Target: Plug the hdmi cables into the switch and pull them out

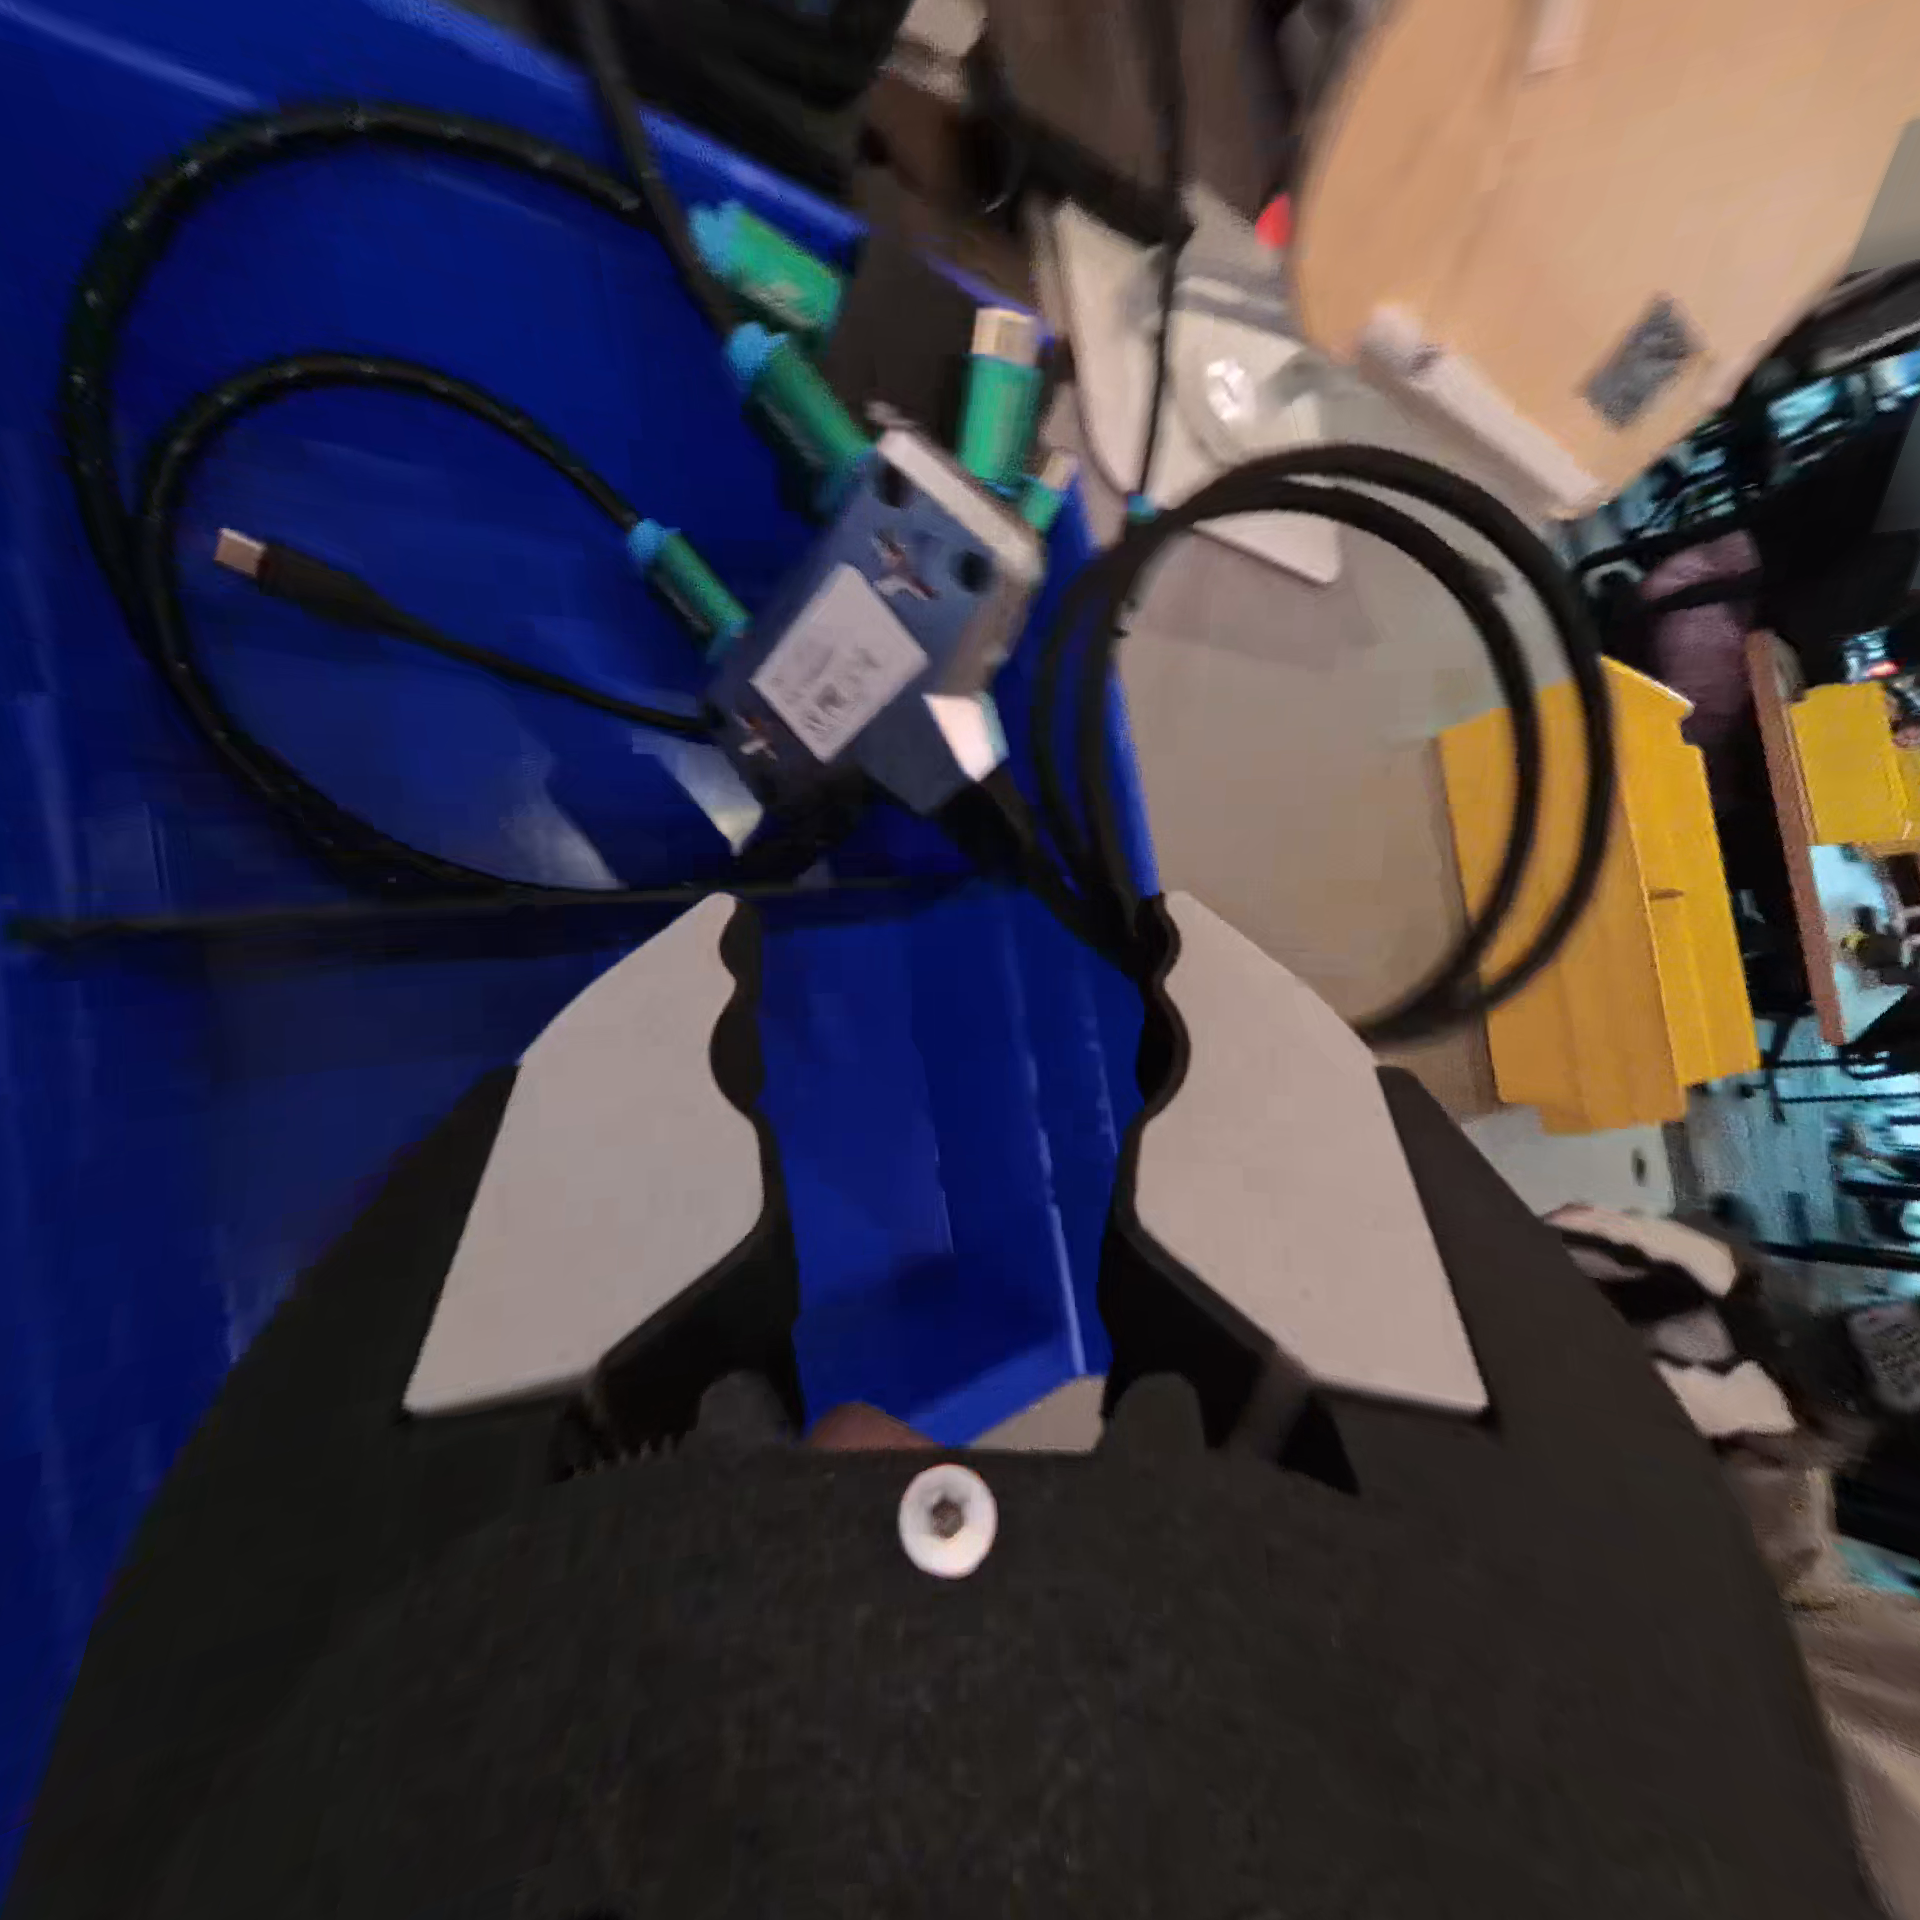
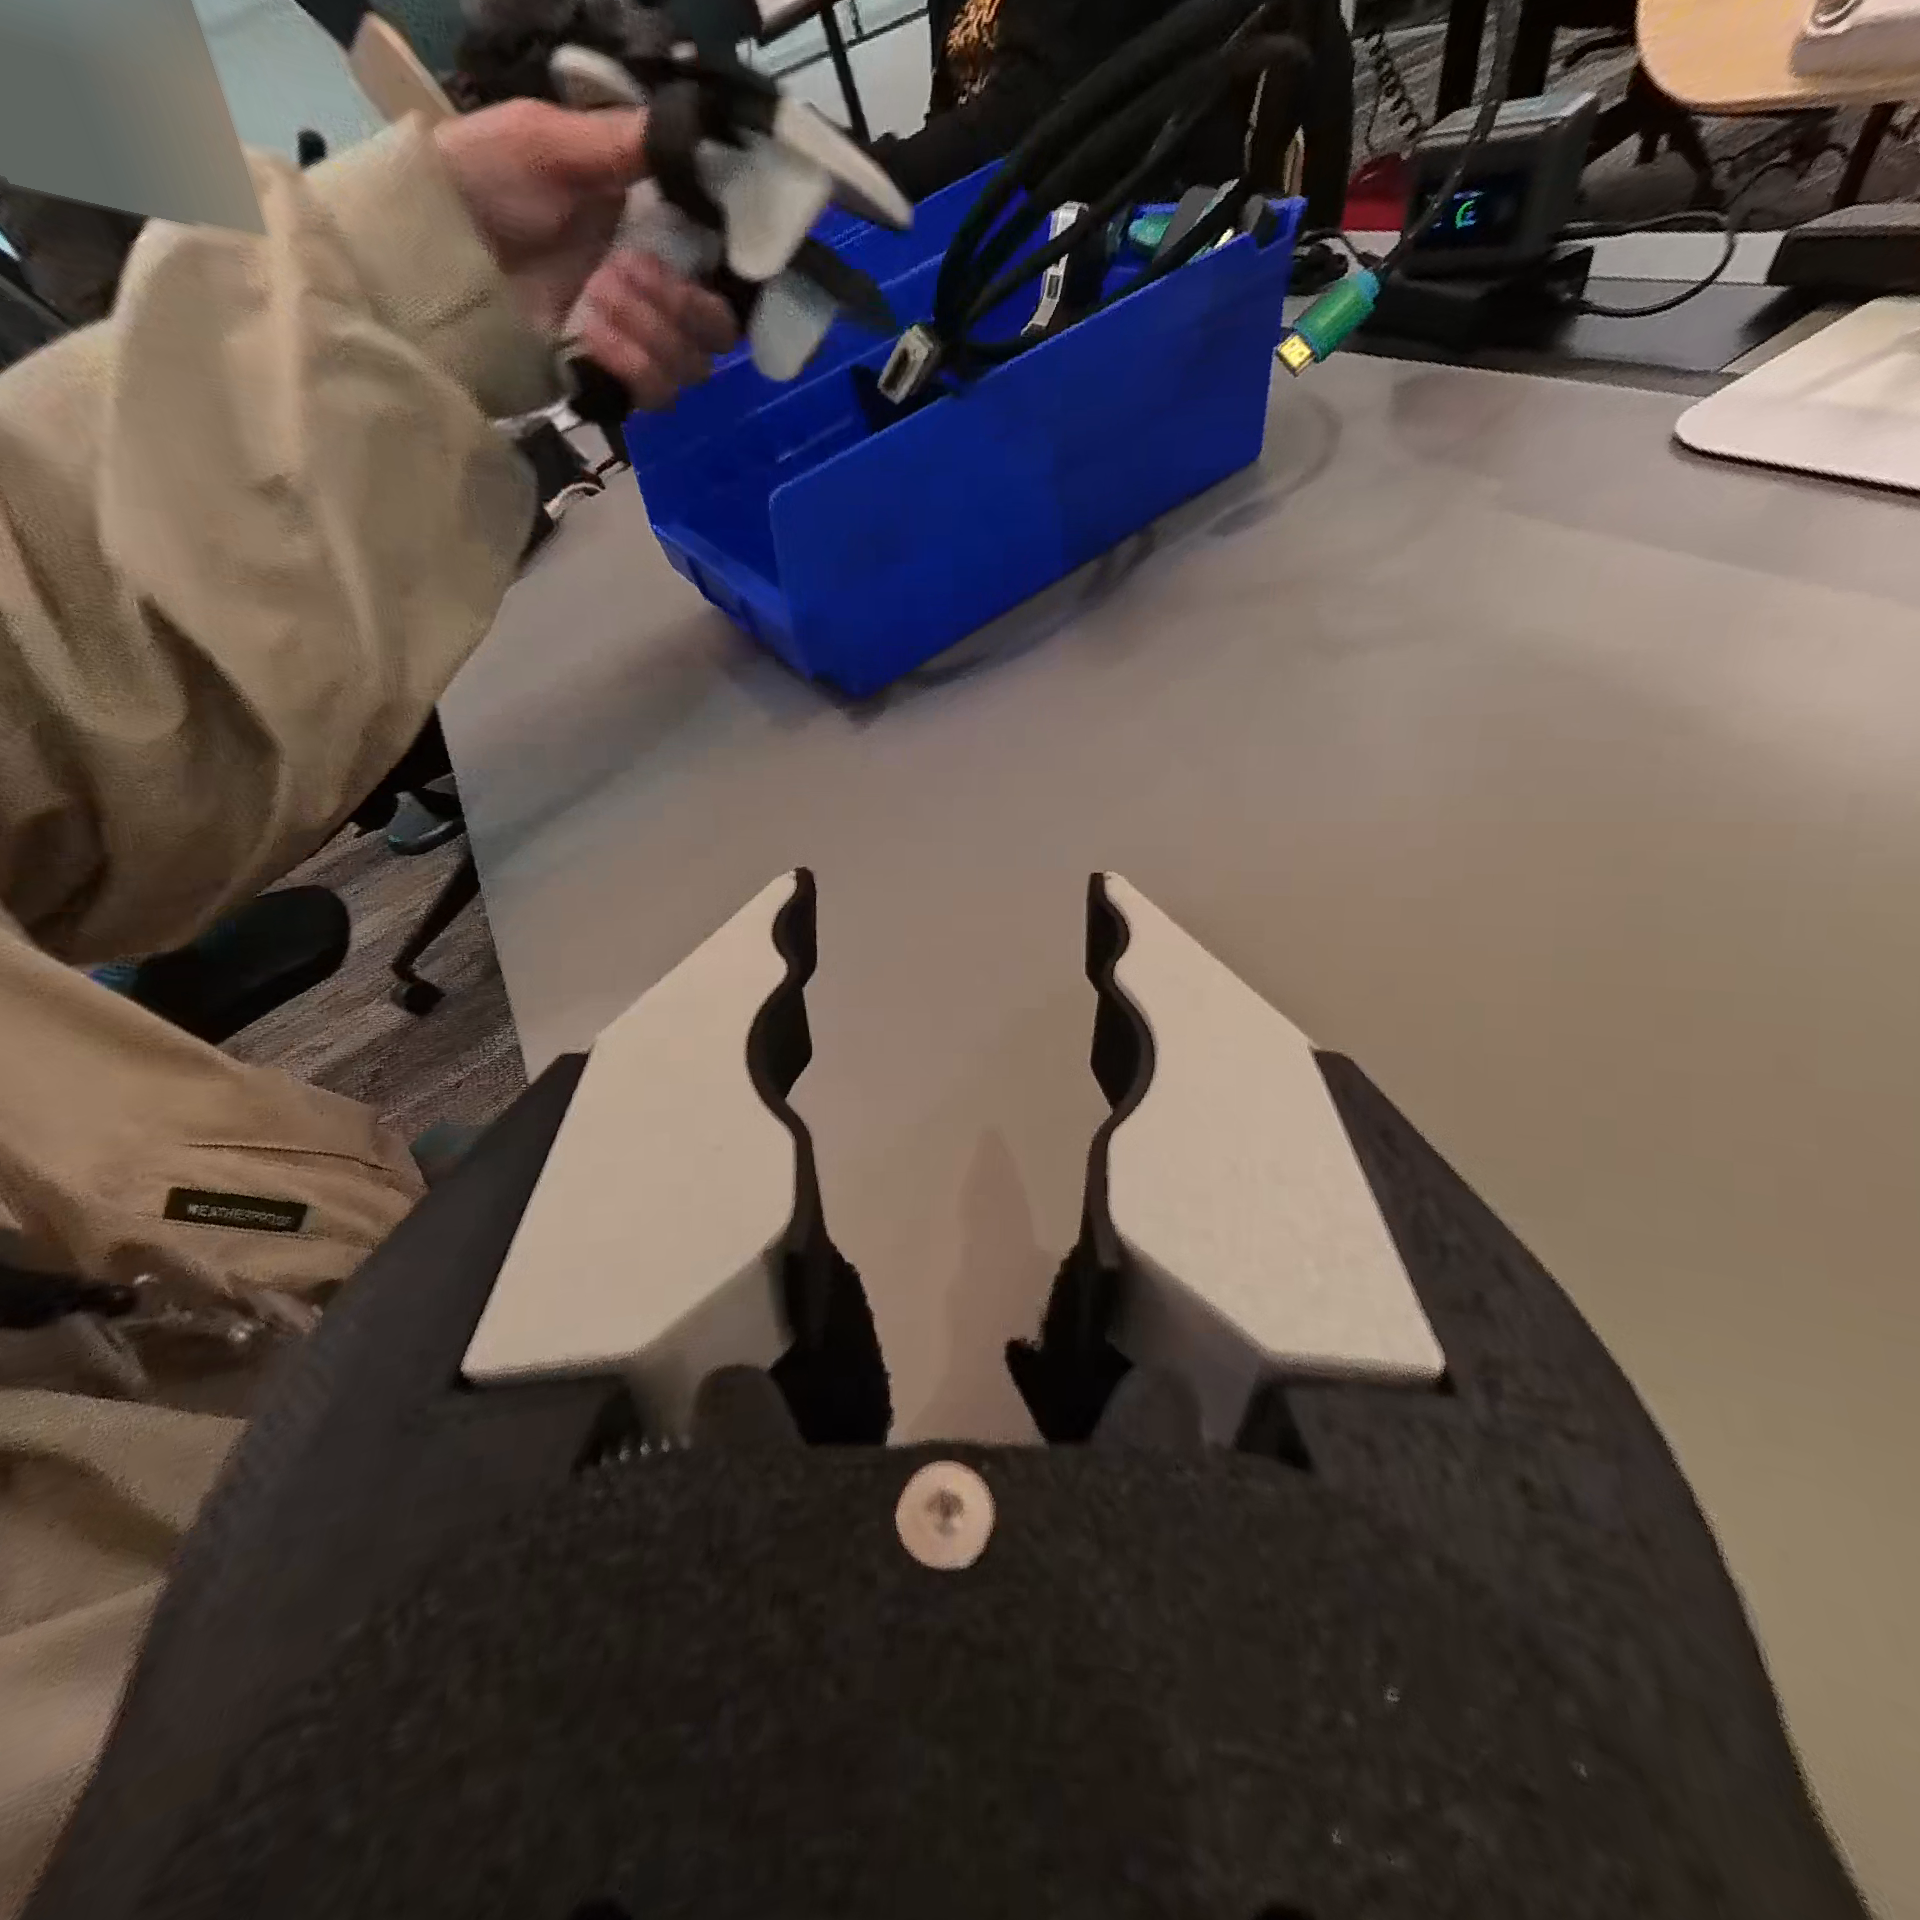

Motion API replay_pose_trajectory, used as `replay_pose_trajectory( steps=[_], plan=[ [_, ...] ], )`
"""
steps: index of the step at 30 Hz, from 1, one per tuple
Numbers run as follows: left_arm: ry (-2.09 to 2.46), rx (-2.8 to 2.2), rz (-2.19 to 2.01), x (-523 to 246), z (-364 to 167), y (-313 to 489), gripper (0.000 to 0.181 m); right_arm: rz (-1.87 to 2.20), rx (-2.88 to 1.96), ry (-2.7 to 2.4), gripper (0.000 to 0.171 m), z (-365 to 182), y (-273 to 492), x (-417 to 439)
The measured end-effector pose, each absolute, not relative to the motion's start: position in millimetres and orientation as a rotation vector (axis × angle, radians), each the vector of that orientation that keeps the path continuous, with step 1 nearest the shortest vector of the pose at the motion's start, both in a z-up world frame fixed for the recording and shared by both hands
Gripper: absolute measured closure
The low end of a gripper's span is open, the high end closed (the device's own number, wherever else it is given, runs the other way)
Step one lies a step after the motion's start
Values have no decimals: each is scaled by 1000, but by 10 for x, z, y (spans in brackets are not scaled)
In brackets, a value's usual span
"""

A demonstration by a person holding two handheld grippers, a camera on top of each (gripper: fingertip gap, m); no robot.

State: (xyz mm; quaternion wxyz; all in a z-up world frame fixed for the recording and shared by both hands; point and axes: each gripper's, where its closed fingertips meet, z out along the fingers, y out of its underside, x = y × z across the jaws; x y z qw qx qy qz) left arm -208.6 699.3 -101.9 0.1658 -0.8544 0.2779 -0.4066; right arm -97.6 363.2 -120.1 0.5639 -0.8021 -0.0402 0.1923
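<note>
Left gripper point(image 1: 951, 914) held over blue bin point(image 1: 312, 1039), jaws spread, nothing between them, tips just short of the switch; left wrist view motion-blurred. Switch point(image 1: 883, 623), a small blue-grey box with a white label, lying tilted inside the bin near its right wall. Green-and-blue HDMI plugs point(image 1: 805, 400) seated along the switch's upper-left side, another point(image 1: 691, 587) lower on the same side; one green plug point(image 1: 1000, 400) standing loose beyond the switch's far end, metal tip exposed. Silver-ended connector point(image 1: 961, 738) at the switch's near corner, black cable loops point(image 1: 1351, 748) running from it out over the bin's right wall. Thin black lead with small bare plug point(image 1: 241, 553) lying free on the bin floor, left of the switch. Right gripper point(image 2: 951, 883) low over grey table point(image 2: 1351, 831), jaws parted, empty, well apart from the bin. From right wrist view: bin point(image 2: 987, 520) standing on the table ahead, cables spilling above its rim; one green plug point(image 2: 1325, 322) hanging outside the bin's right end, just above the table; left gripper point(image 2: 790, 229) in a person's hand point(image 2: 561, 187), beige sleeve point(image 2: 260, 468), over the bin's left end.
</note>
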Motion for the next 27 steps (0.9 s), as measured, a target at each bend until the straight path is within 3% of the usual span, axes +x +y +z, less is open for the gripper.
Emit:
replay_pose_trajectory(
  steps=[4, 8, 17, 19, 20, 23, 27],
  plan=[
    [751, -2718, -1143, -1858, -1305, 7355, 94, 503, -1885, -79, 120, -1247, 3670, -999],
    [642, -2844, -1355, -1635, -1251, 7437, 73, 572, -1896, -88, 119, -1340, 3628, -1092],
    [797, -3081, -1030, -1485, -1530, 7345, 63, 649, -1936, -124, 118, -1462, 3520, -1204],
    [831, -3121, -1052, -1444, -1530, 7302, 69, 659, -1949, -111, 118, -1495, 3499, -1195],
    [828, -3132, -1104, -1411, -1505, 7280, 84, 660, -1955, -108, 118, -1510, 3489, -1189],
    [825, -3124, -1087, -1402, -1488, 7294, 89, 653, -1961, -100, 118, -1522, 3474, -1164],
    [927, -3024, -932, -1494, -1368, 7353, 128, 659, -1952, -76, 119, -1499, 3474, -1129]
  ],
)
